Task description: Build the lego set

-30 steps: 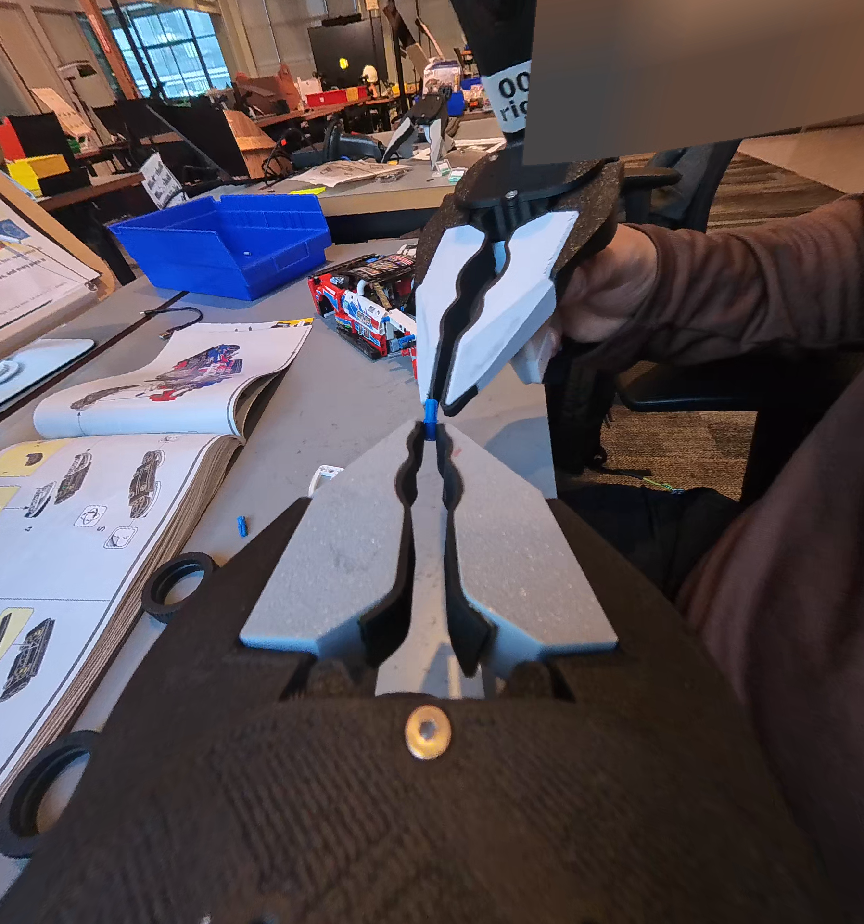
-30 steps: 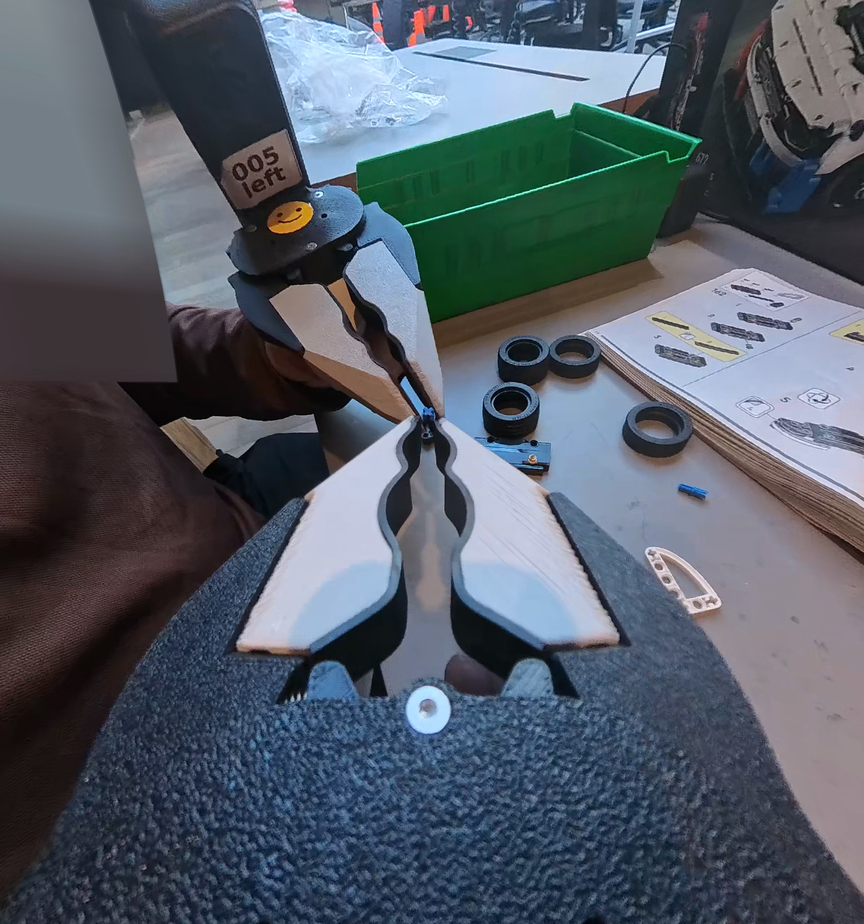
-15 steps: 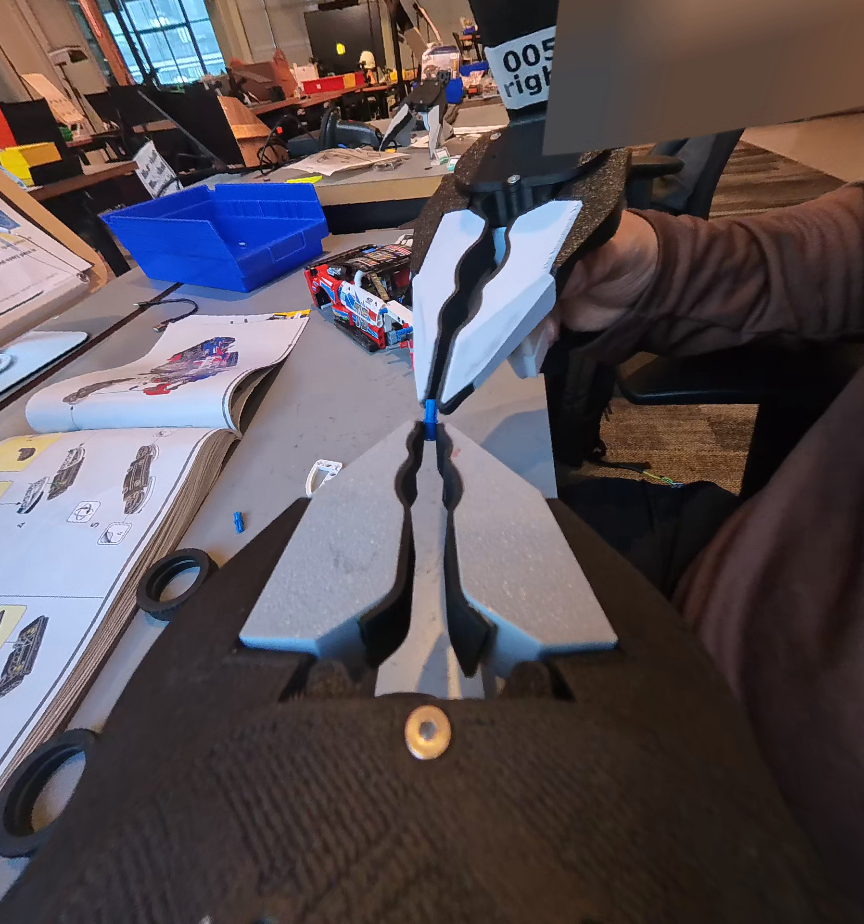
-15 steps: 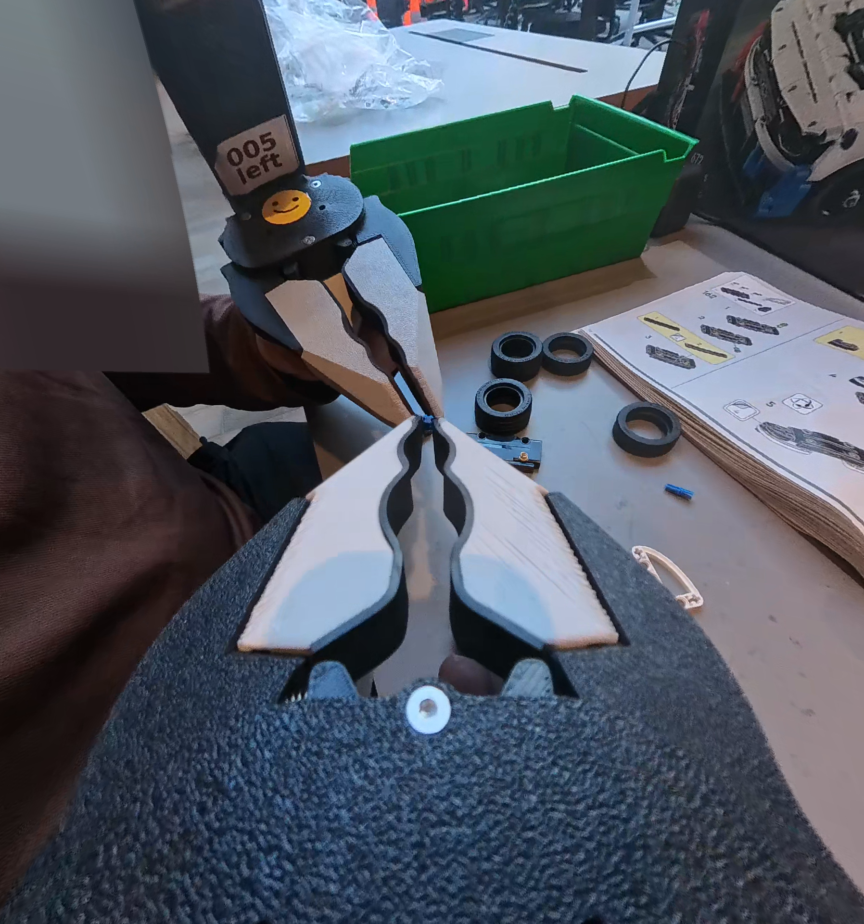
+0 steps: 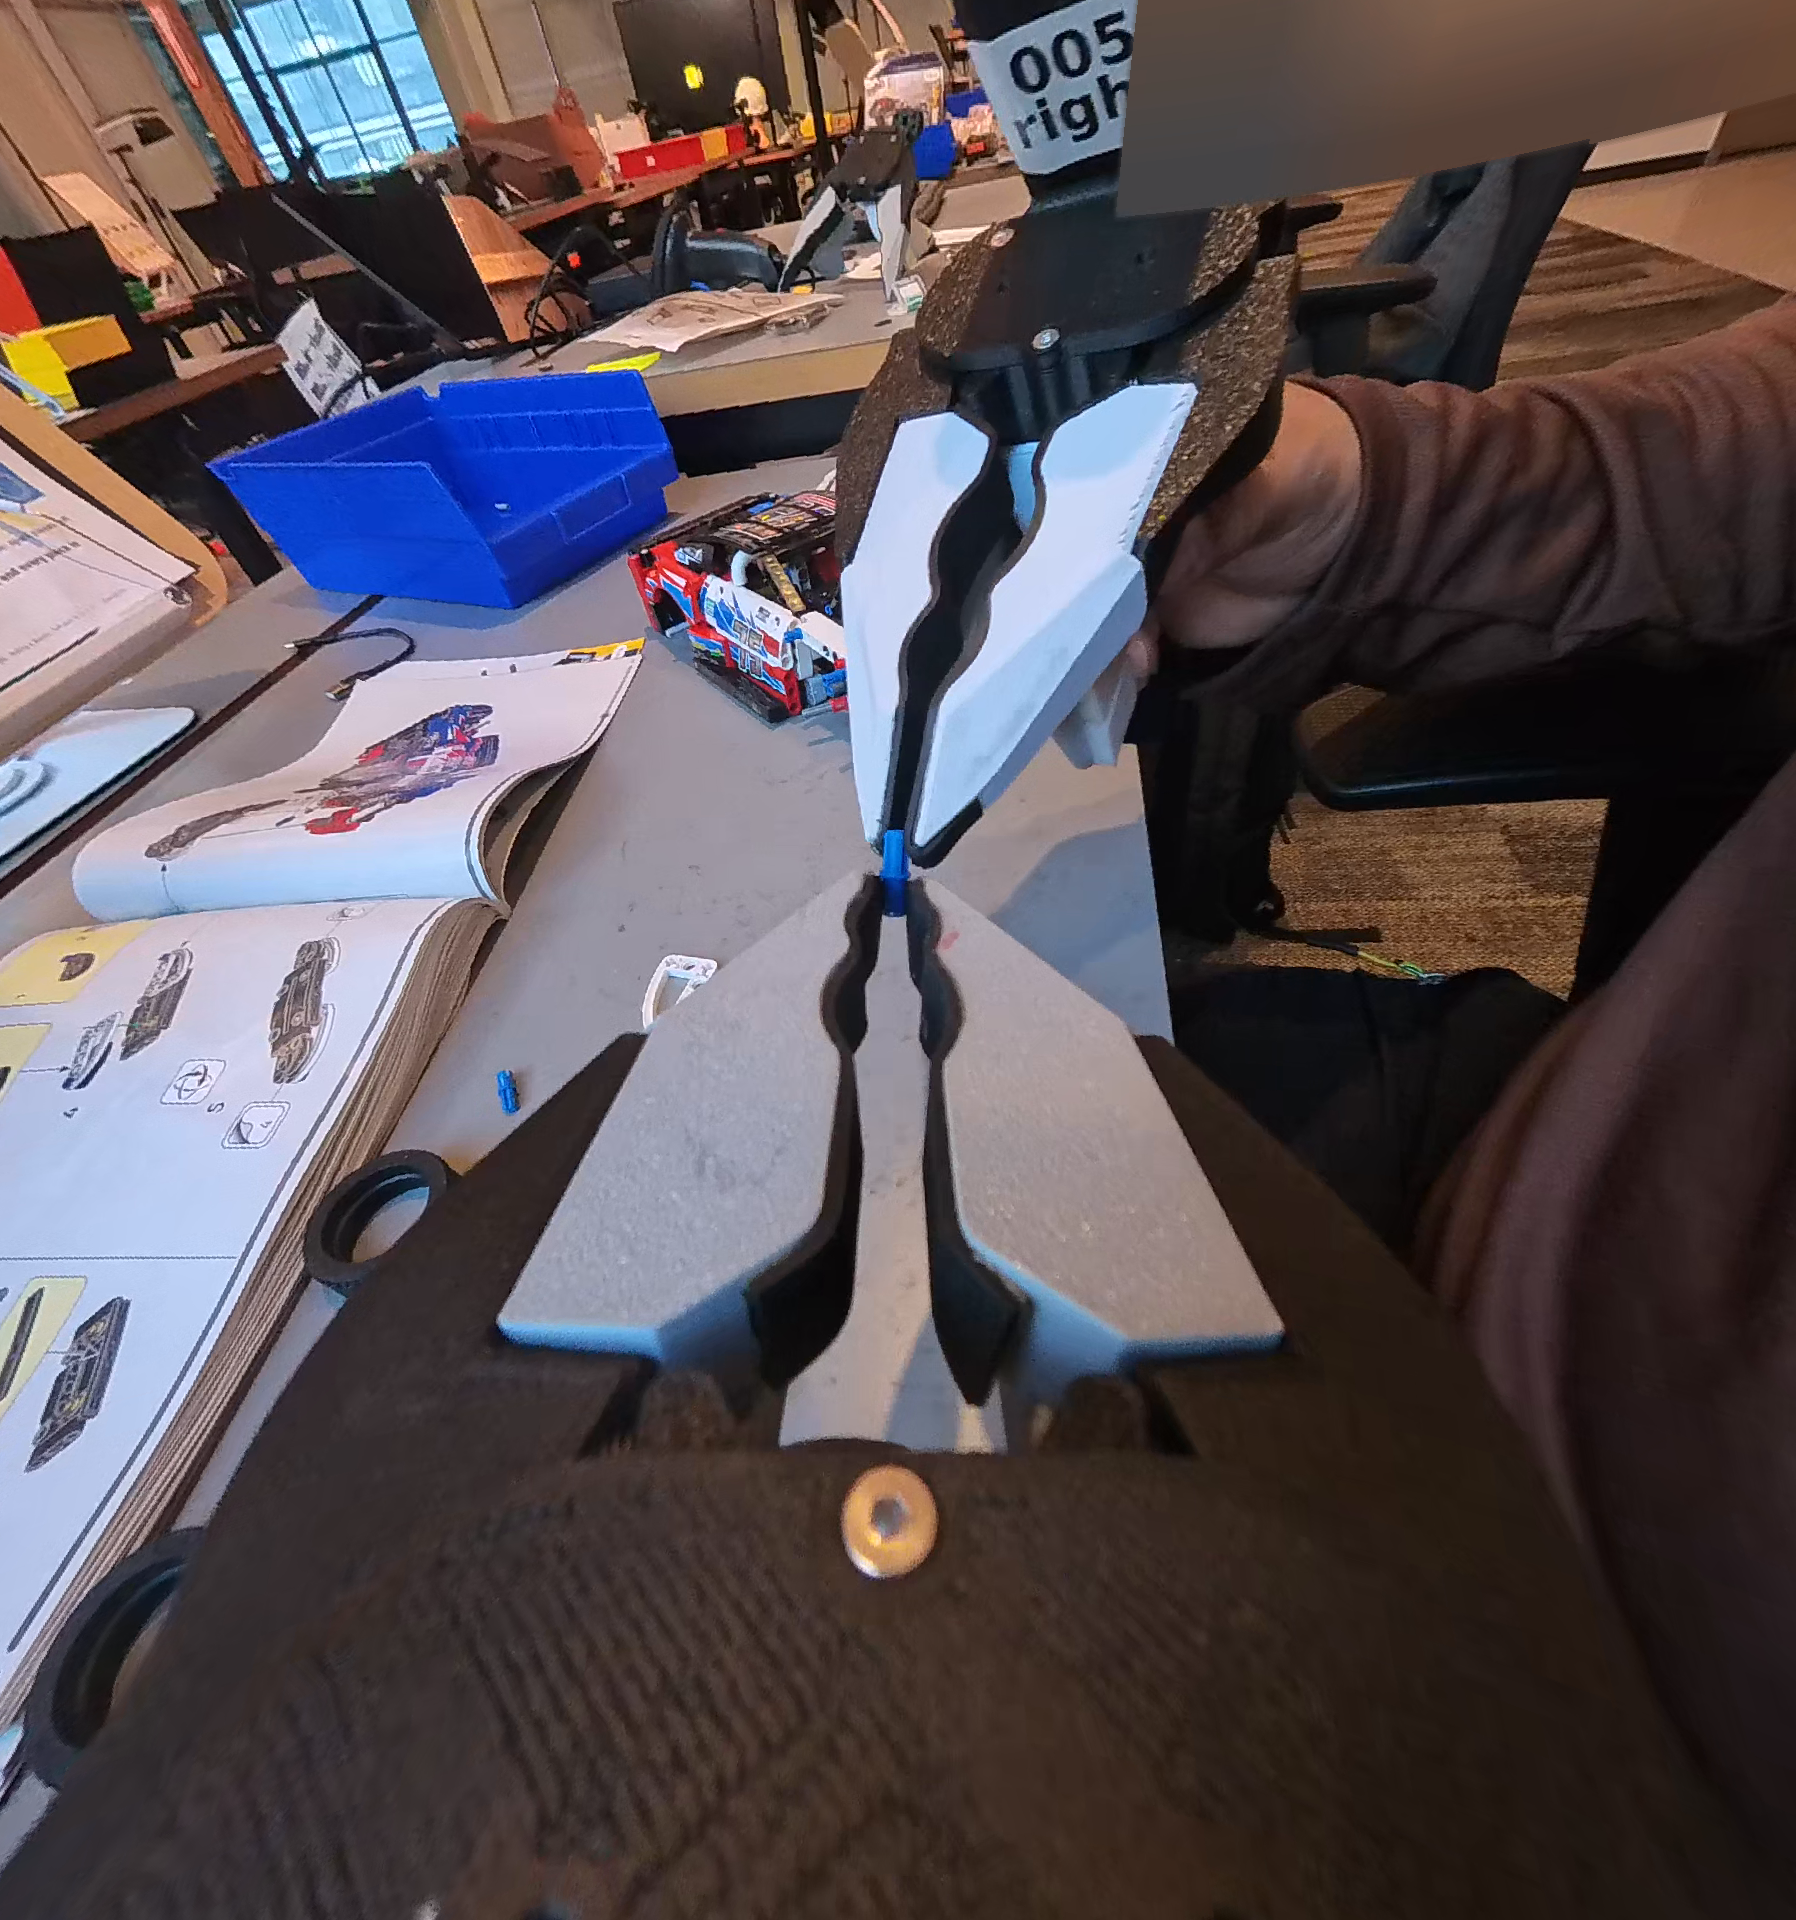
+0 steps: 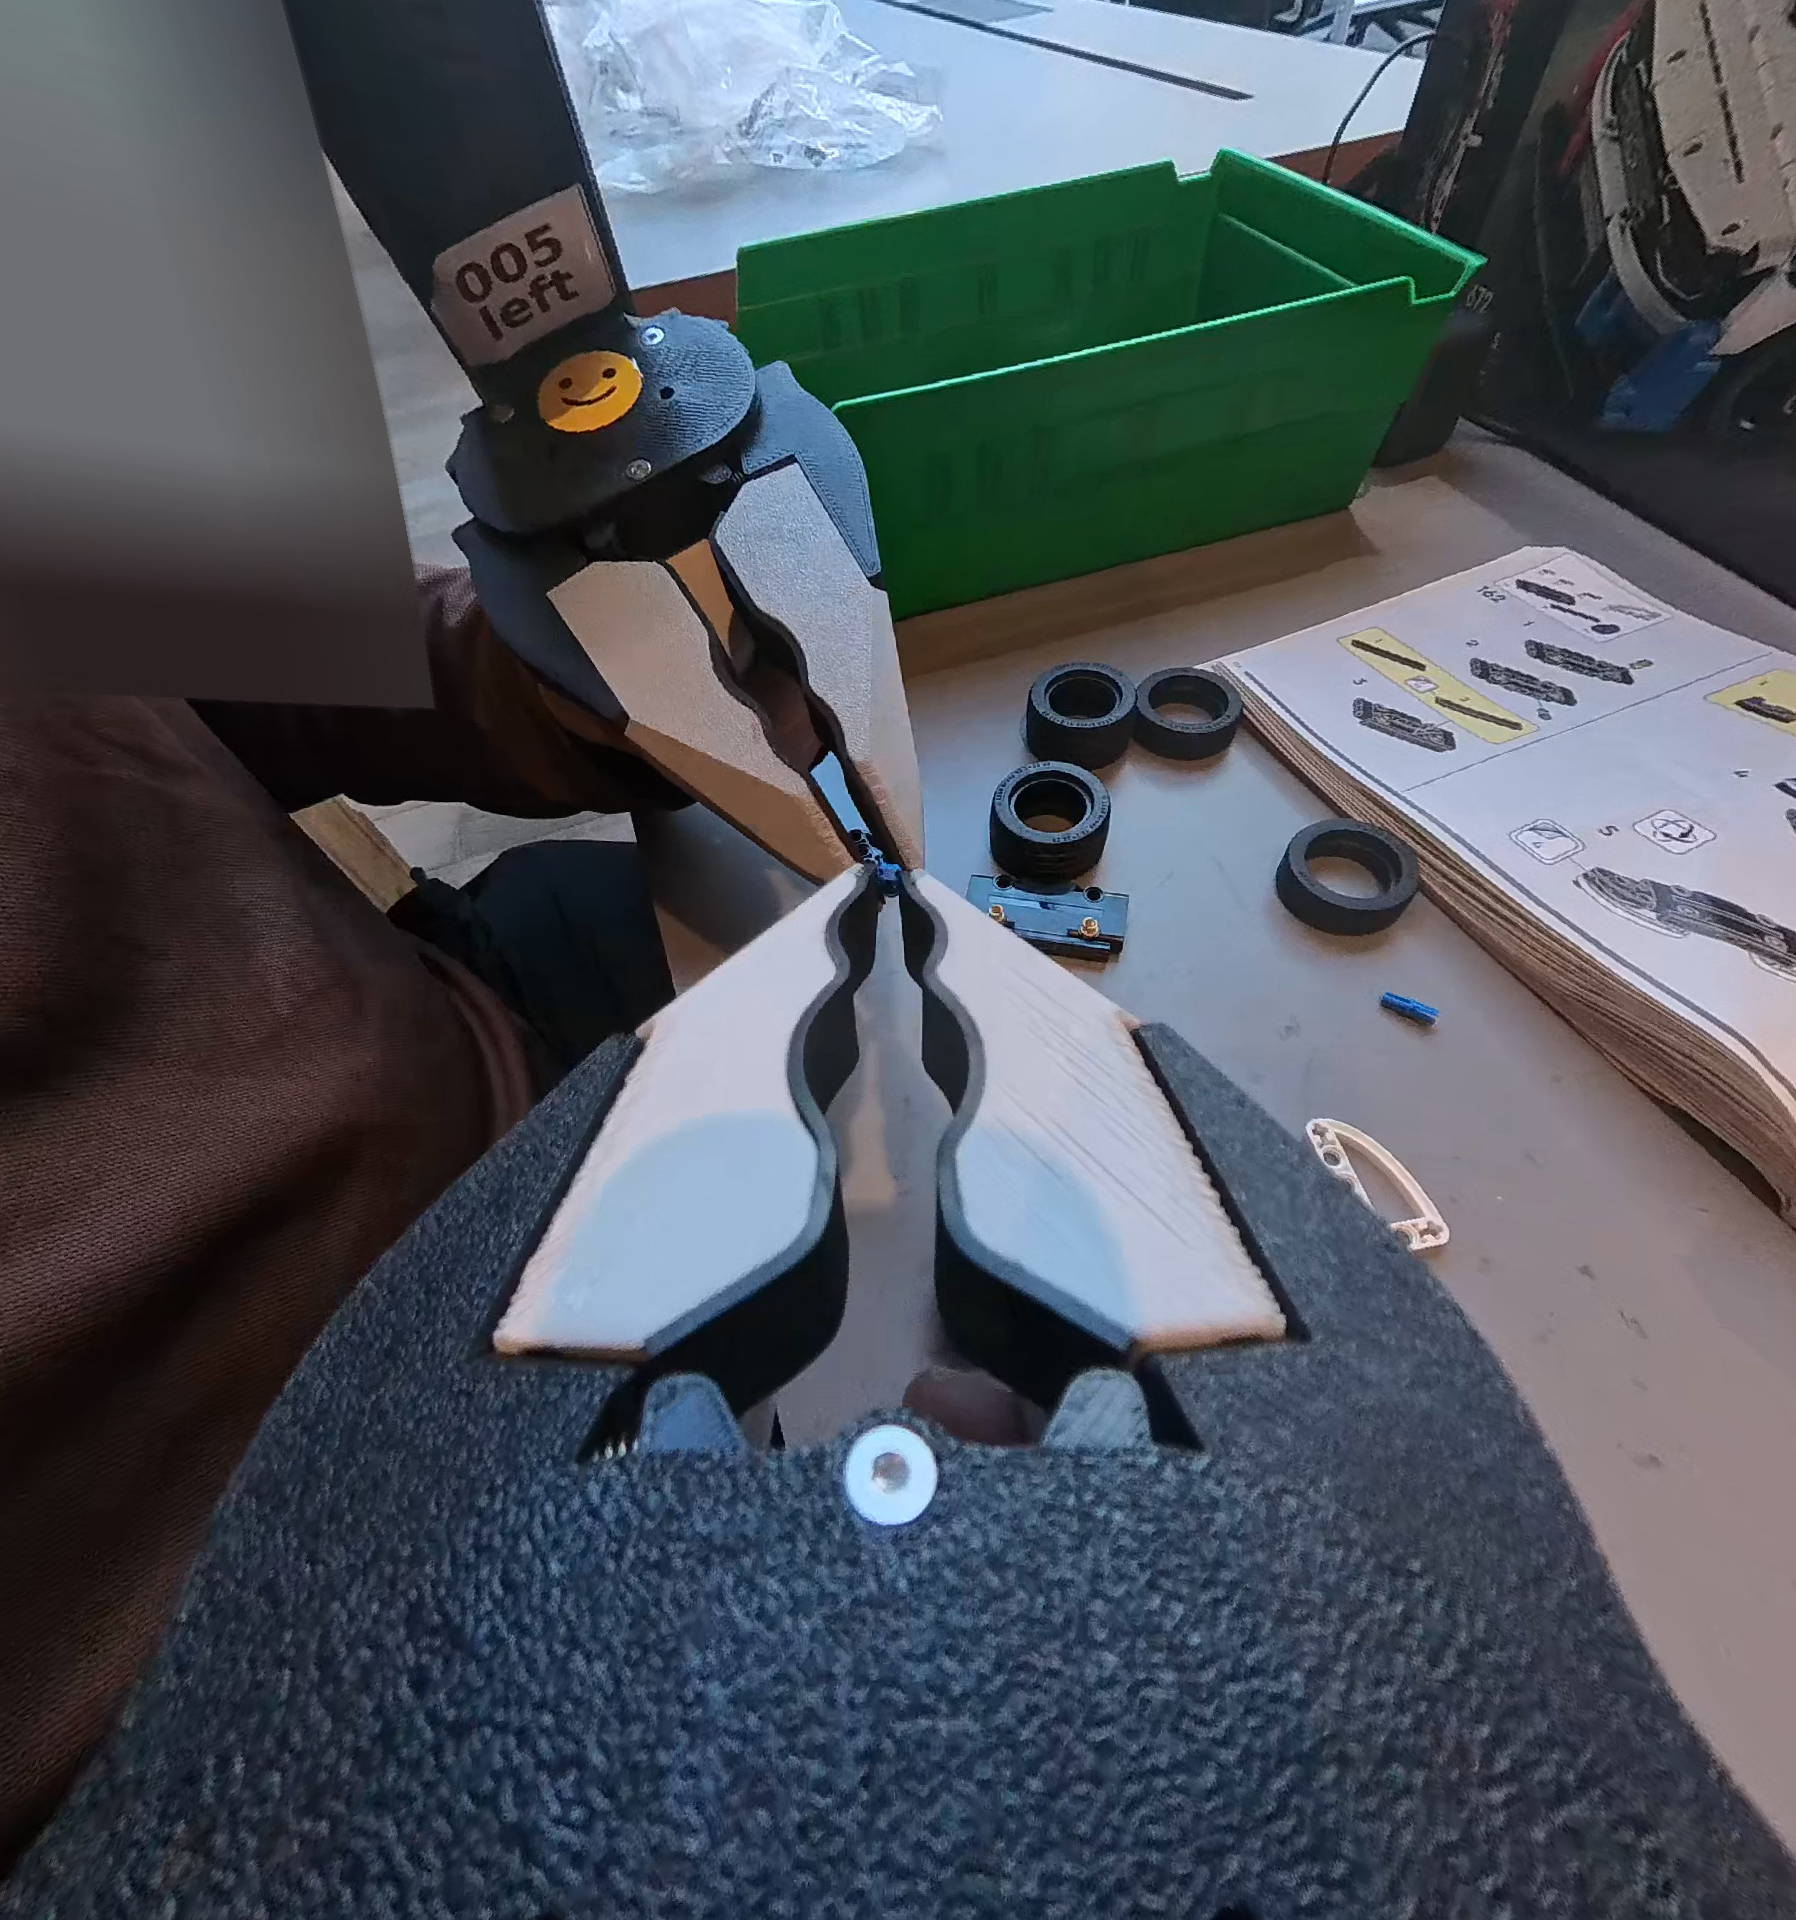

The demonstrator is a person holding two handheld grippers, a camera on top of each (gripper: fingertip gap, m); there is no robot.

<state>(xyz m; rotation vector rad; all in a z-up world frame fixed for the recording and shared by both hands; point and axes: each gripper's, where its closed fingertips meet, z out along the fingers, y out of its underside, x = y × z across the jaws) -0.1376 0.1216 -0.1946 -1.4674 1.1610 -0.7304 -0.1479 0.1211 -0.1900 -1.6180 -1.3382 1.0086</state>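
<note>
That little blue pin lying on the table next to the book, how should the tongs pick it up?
Grip the loose blue pin across its middle, coming straight down from above. It lies flat on the bare table, clear of the instruction book and the white curved piece, so probably one tong tip fits each long side.

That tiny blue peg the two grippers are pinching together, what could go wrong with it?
1. The blue peg is held only at the very fingertips of the left gripper and right gripper, so it might pop out.
2. They hold it above the table's edge, so a dropped peg may fall to the floor.
3. Squeezing crookedly could twist it.
</note>
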